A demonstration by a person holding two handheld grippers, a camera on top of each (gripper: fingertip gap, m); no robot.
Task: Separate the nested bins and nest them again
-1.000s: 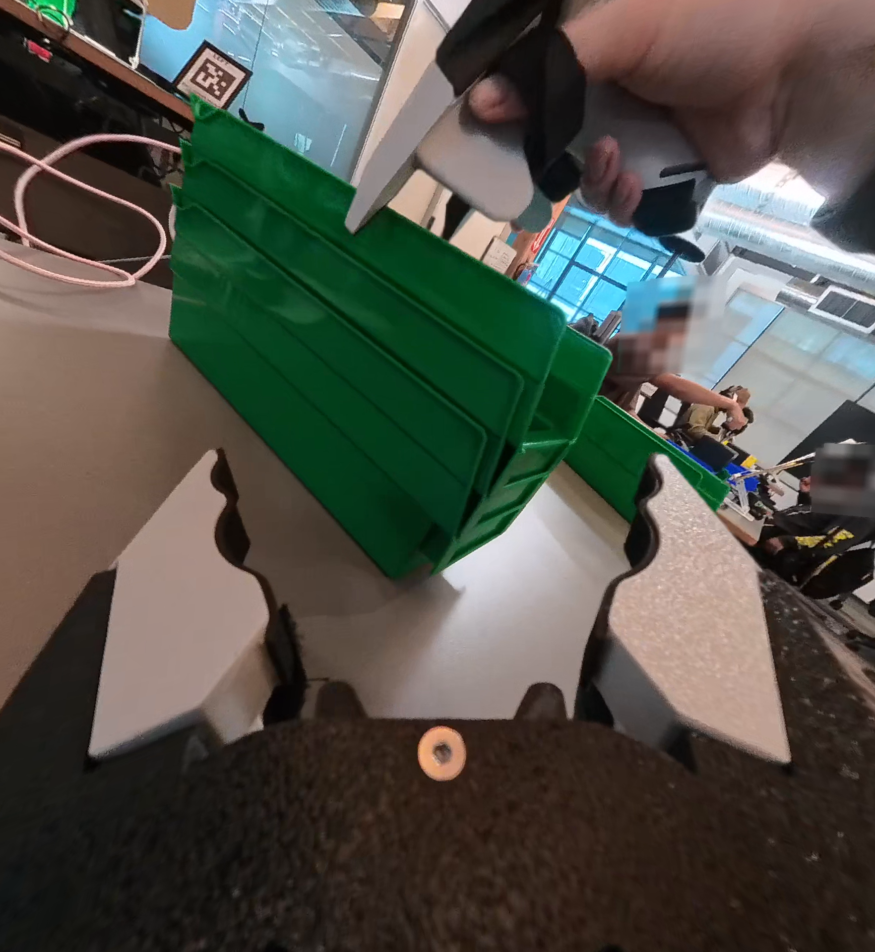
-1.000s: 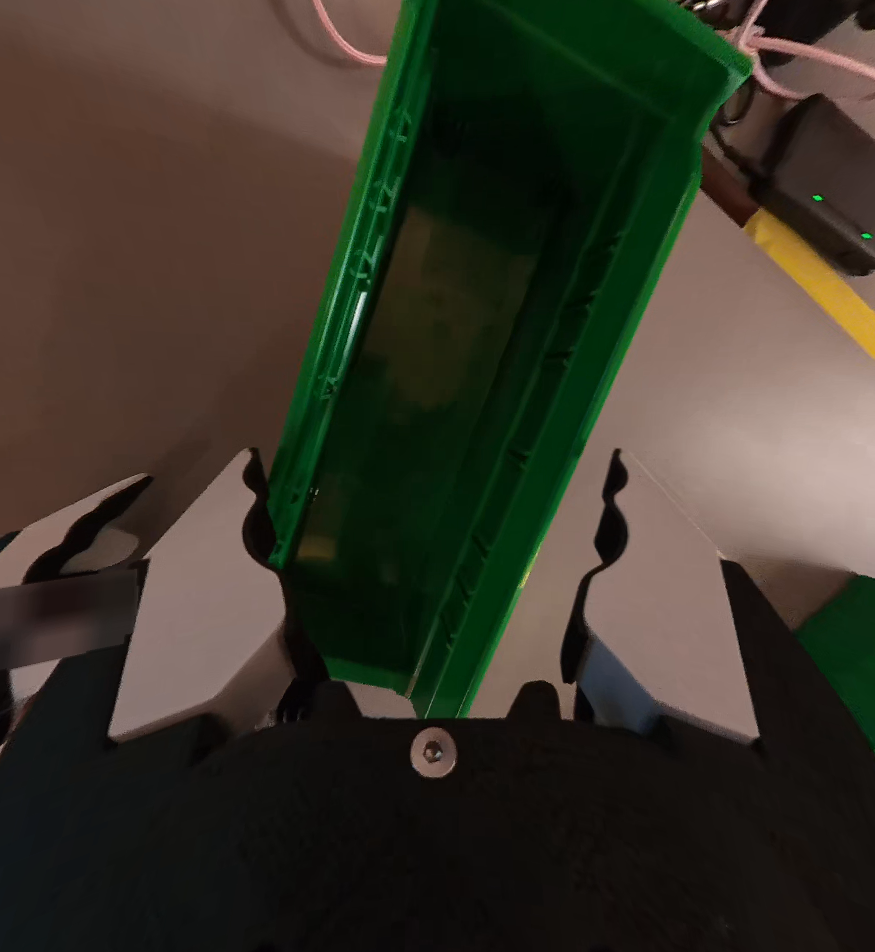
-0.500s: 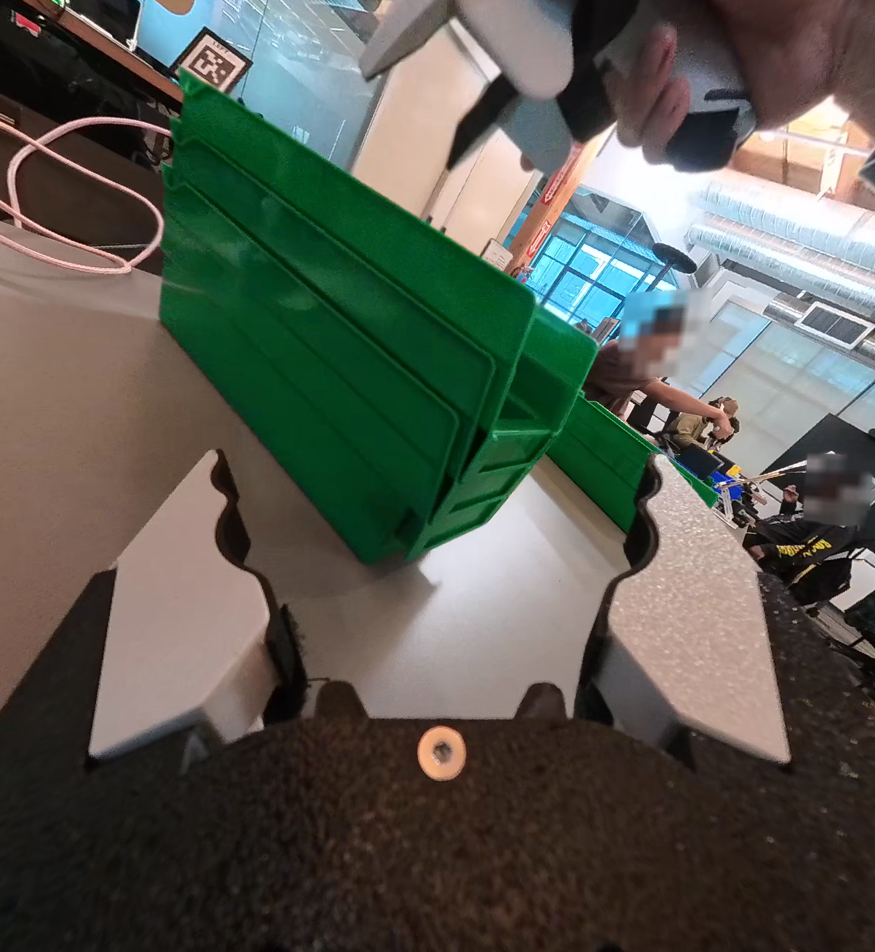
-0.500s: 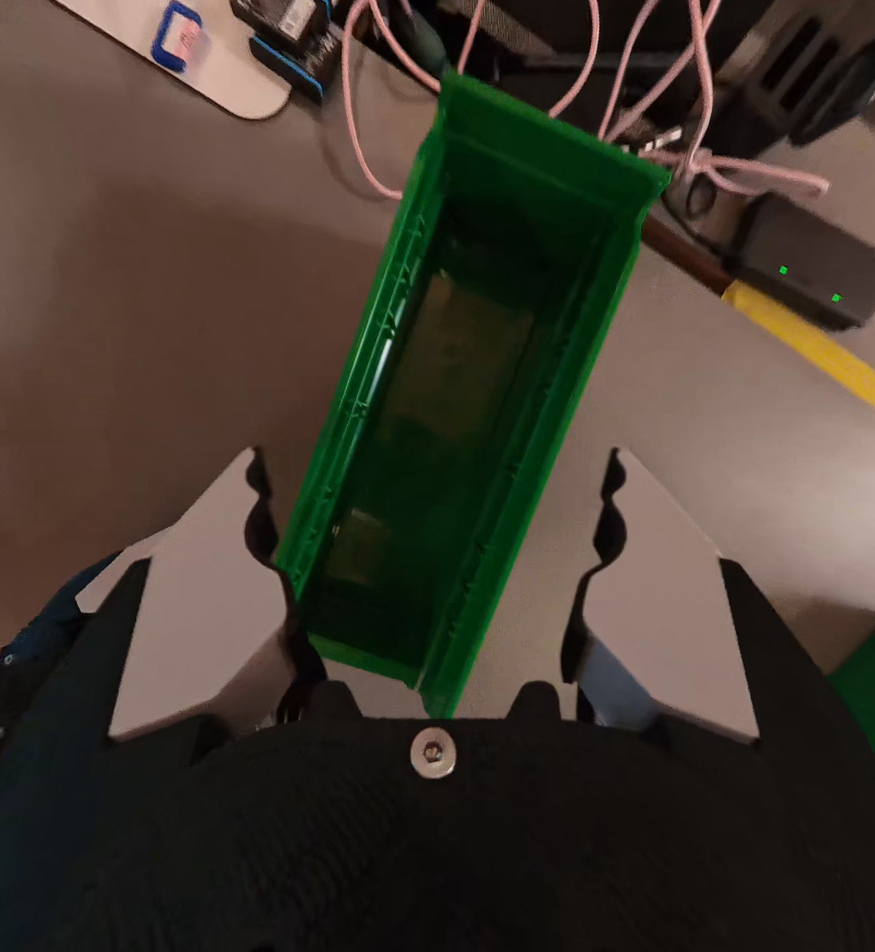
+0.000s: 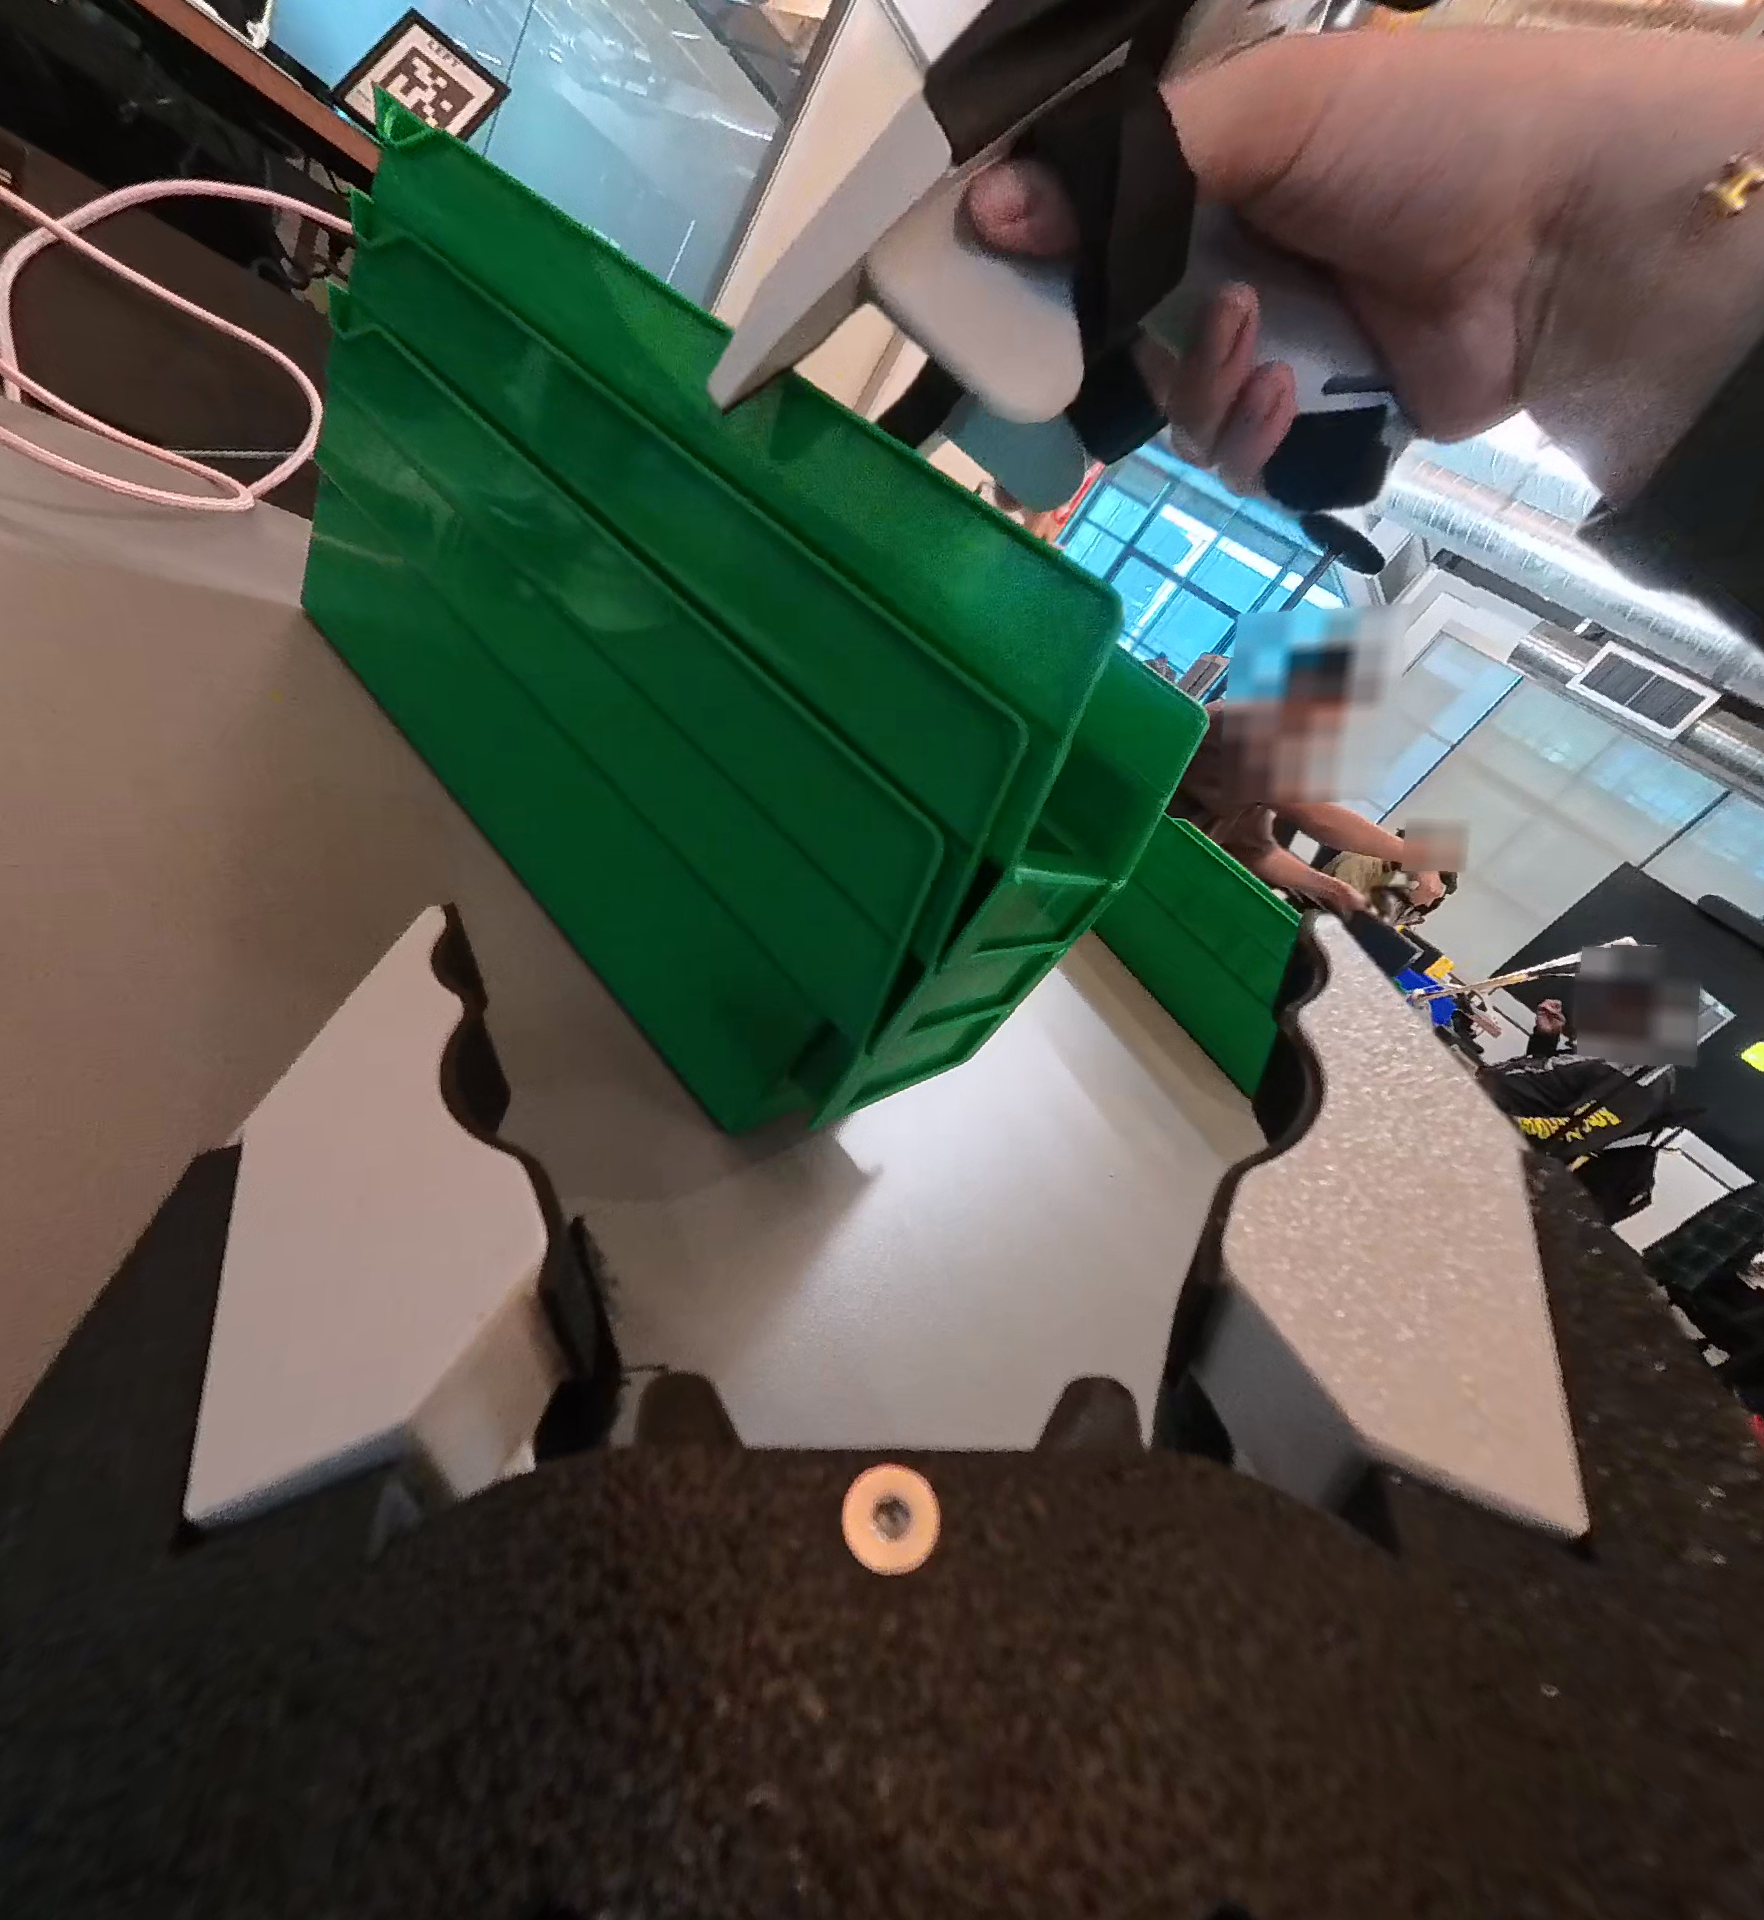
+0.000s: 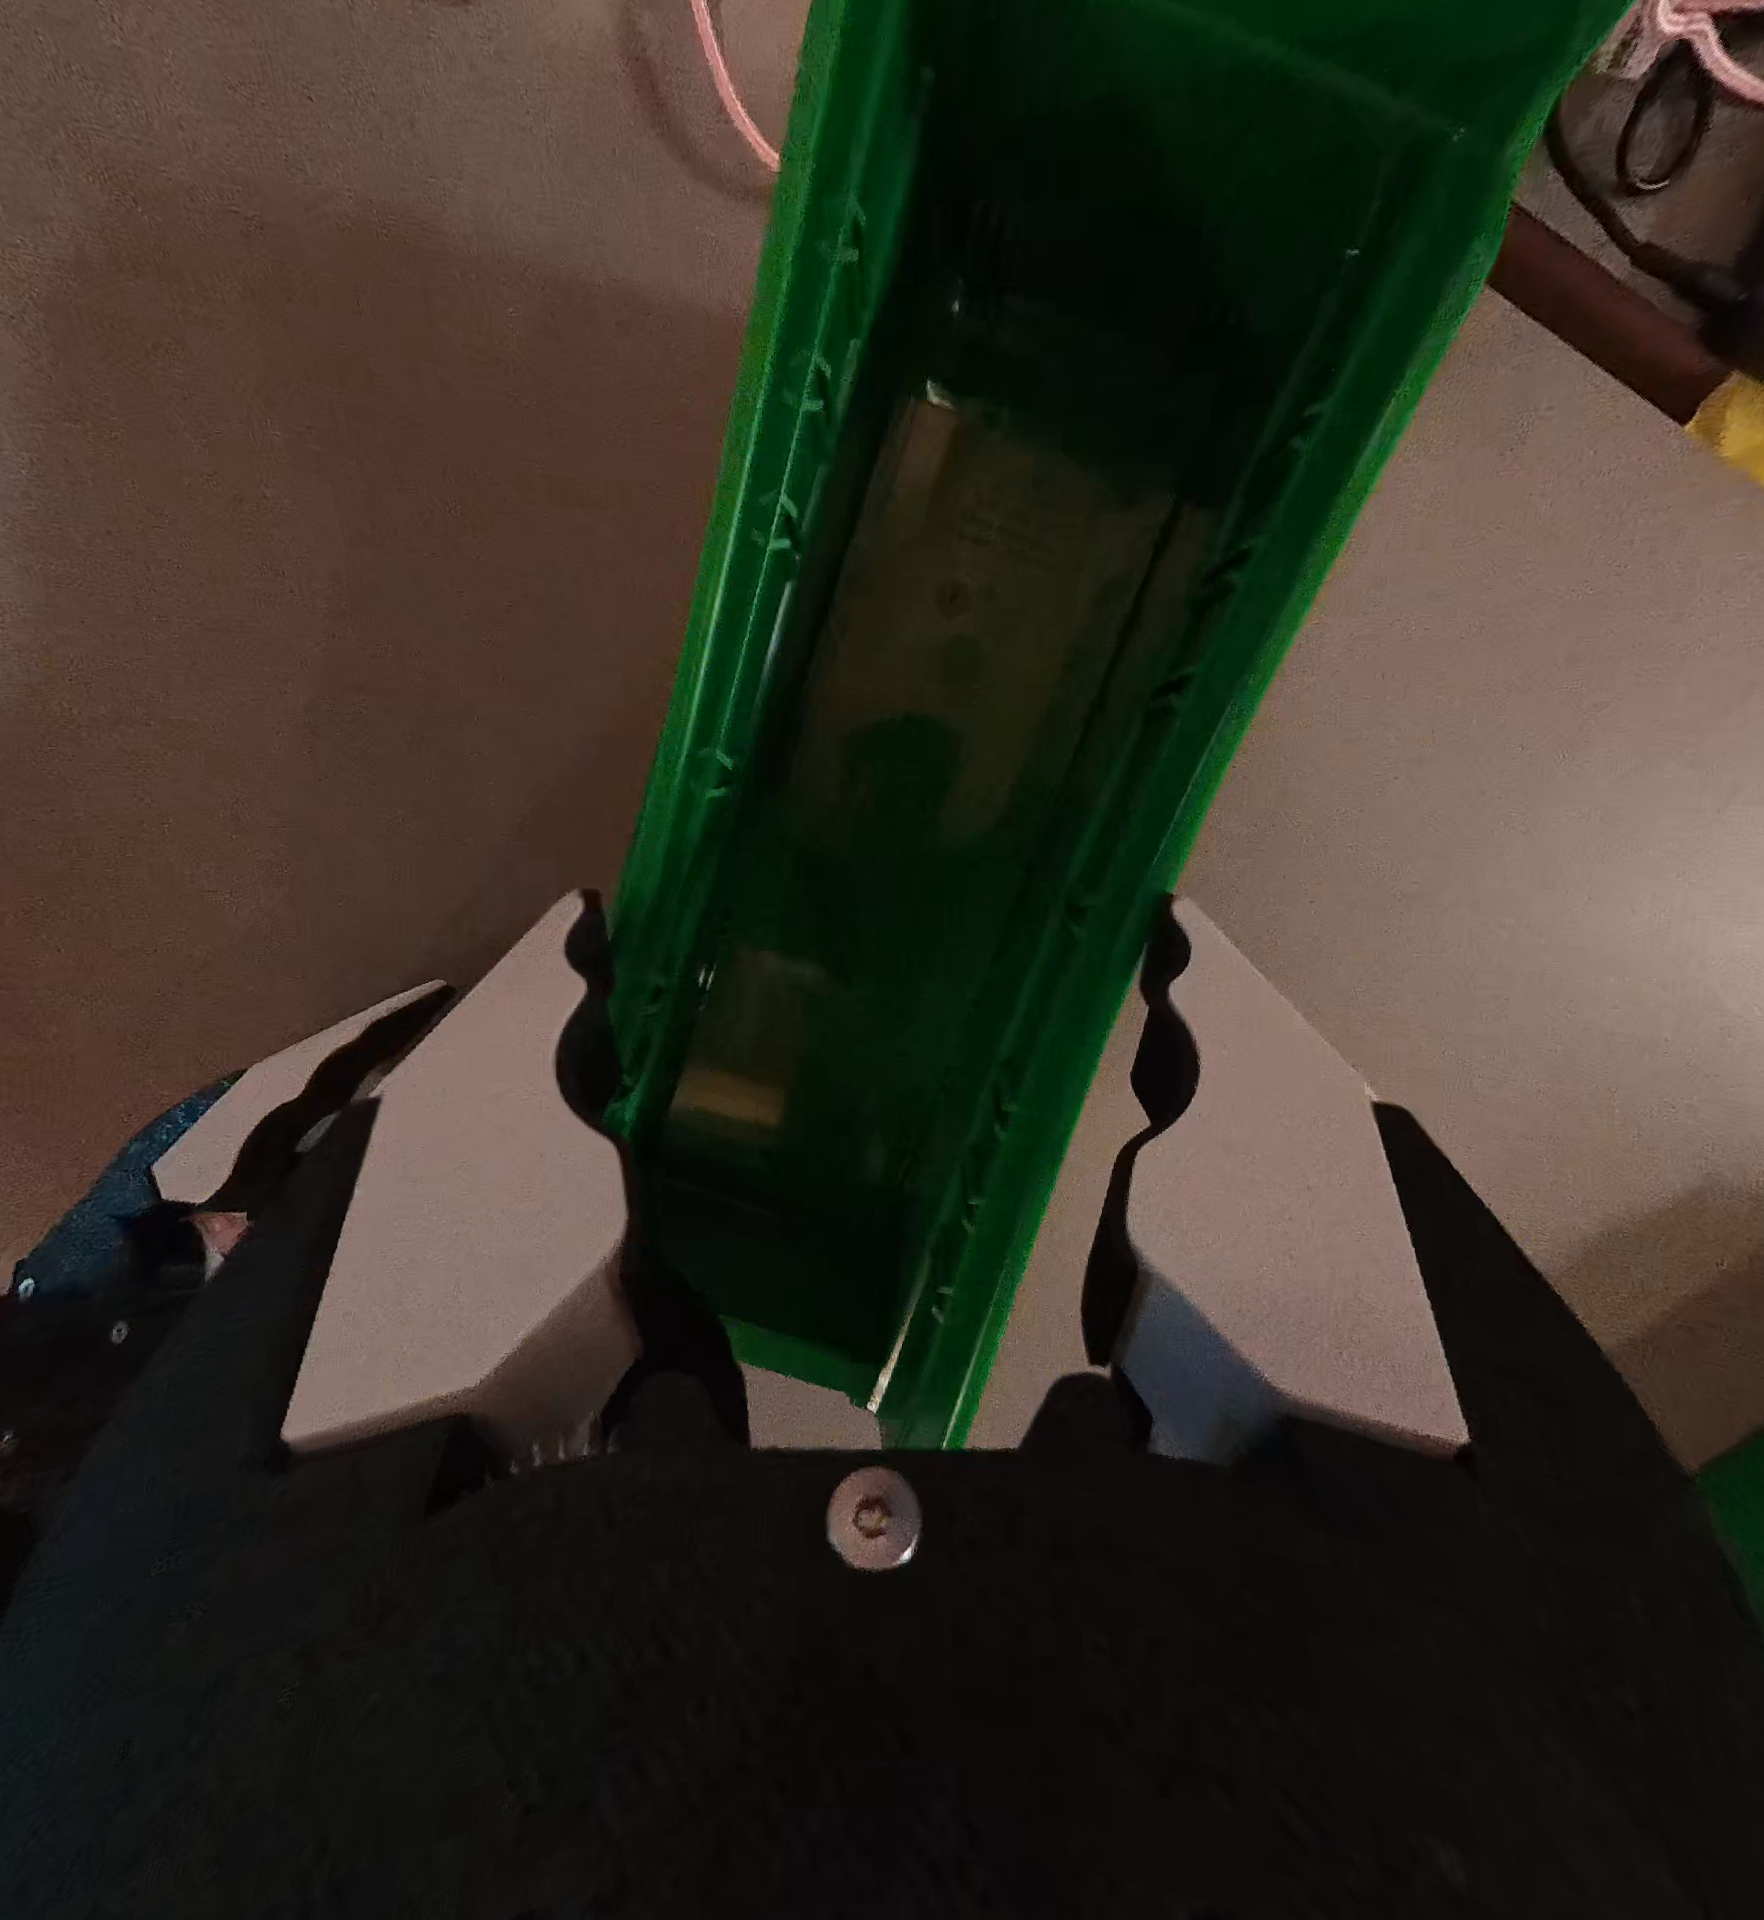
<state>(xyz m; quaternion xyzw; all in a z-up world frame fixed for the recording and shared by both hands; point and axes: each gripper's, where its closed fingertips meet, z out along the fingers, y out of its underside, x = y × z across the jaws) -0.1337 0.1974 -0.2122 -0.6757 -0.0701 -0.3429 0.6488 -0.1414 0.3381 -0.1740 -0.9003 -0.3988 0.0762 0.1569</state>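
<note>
On the table (image 5: 109, 831), the nested bins (image 5: 670, 665) are standing ahead of the wide-open, empty left tongs (image 5: 883, 1049). The right tongs (image 6: 873, 1049) are gaping astride the top bin's rim, gripping nothing; closing off-centre risks dragging the whole nest. A pink cable (image 5: 130, 343) is lying behind, another bin (image 5: 1210, 935) beyond.

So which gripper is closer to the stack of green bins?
Right. The right gripper straddles the top of the green bin stack; the left gripper sits open, short of its near end.
</note>
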